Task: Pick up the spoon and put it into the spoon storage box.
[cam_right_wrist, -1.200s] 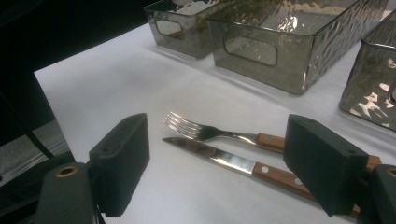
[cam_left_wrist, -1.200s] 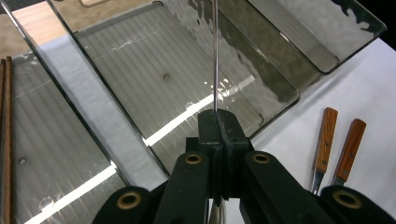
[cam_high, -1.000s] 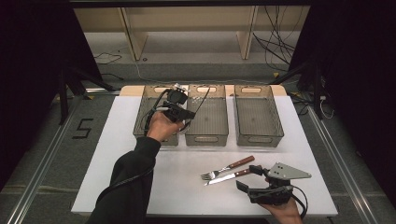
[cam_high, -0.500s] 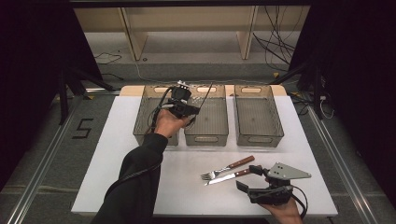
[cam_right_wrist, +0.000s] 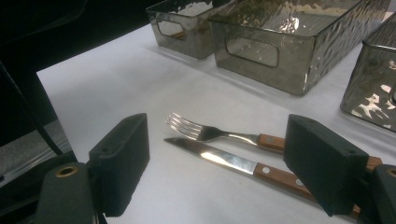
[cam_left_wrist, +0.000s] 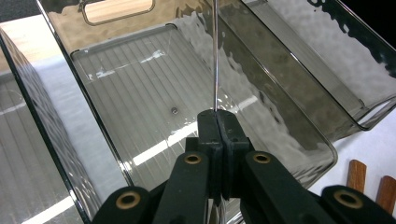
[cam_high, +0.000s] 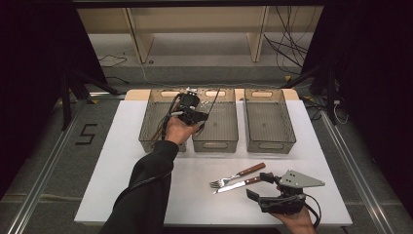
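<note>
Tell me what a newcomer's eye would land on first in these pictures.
First, the left gripper, held over the middle of three smoky clear bins at the far side of the white table, its jaws shut on a thin metal piece that stands up above that bin. Next, the fork and the knife, both wooden-handled, lie side by side near the front edge, with the right gripper open just beside their handles.
</note>
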The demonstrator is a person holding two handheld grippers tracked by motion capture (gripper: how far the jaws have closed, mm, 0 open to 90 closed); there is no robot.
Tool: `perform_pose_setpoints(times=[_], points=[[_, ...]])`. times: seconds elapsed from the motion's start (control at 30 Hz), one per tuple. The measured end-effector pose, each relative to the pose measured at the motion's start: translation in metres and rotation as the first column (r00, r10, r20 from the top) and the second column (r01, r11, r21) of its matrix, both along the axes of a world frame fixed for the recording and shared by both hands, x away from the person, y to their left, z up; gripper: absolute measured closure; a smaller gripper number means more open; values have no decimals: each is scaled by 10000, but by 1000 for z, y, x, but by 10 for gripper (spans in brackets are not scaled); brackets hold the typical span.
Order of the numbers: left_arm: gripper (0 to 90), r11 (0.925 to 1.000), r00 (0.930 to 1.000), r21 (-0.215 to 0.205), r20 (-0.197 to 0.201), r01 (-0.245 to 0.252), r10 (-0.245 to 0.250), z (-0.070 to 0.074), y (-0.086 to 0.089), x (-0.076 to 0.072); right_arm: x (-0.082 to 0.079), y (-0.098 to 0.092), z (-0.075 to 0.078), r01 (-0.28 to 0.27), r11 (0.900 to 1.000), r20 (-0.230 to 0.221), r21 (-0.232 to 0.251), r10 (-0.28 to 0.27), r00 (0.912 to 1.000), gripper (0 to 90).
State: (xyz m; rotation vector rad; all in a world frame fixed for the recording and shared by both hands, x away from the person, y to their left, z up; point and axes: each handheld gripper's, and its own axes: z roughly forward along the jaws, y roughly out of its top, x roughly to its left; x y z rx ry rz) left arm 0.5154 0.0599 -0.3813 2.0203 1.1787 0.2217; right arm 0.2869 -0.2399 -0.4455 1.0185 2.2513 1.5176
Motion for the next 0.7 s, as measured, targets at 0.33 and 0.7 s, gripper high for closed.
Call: perform_pose_setpoints(times=[0.33,0.7], points=[[878,9996,9997,281,-251,-69,76,-11,-5,3,0,0,0,-9,10000,31,29,9,10000,233],[606,9999,9996,-82,-264,-80,78,-8,-1,0,0,0,0,-27,10000,17,20,27,10000,233]])
